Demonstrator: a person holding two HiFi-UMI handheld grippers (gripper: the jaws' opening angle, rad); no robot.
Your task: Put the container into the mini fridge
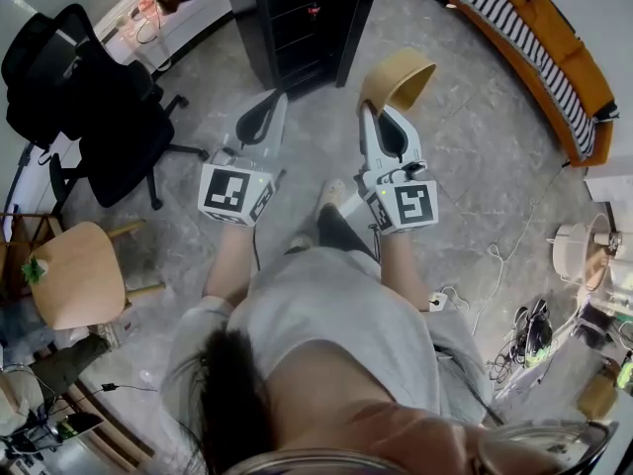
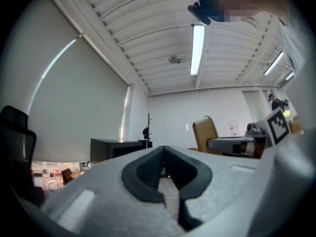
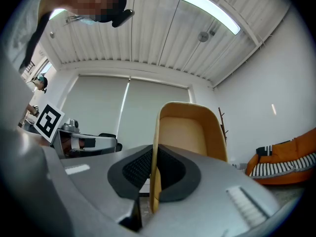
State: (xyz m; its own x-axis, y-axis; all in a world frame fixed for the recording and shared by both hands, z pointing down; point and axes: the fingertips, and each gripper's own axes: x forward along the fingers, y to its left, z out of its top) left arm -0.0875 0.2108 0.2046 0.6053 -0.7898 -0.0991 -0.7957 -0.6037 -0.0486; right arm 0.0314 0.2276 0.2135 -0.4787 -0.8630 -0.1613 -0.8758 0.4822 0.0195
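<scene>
The container (image 1: pixel 396 79) is a tan, thin-walled tub held up in the air, with its open side facing away from me. My right gripper (image 1: pixel 381 117) is shut on its rim. In the right gripper view the container (image 3: pixel 187 132) wall stands edge-on between the dark pads (image 3: pixel 136 169) of the right gripper (image 3: pixel 154 179). My left gripper (image 1: pixel 269 107) is raised beside it, shut and empty; in its own view the left gripper (image 2: pixel 165 174) holds nothing. The black mini fridge (image 1: pixel 302 18) stands on the floor ahead of both grippers, also visible low in the left gripper view (image 2: pixel 116 149).
A black office chair (image 1: pixel 89 97) and a white desk (image 1: pixel 168 8) are at the left. A round wooden stool (image 1: pixel 77 275) is nearer left. An orange sofa with a striped cushion (image 1: pixel 539 38) lines the right. Cables (image 1: pixel 495 265) trail on the grey floor.
</scene>
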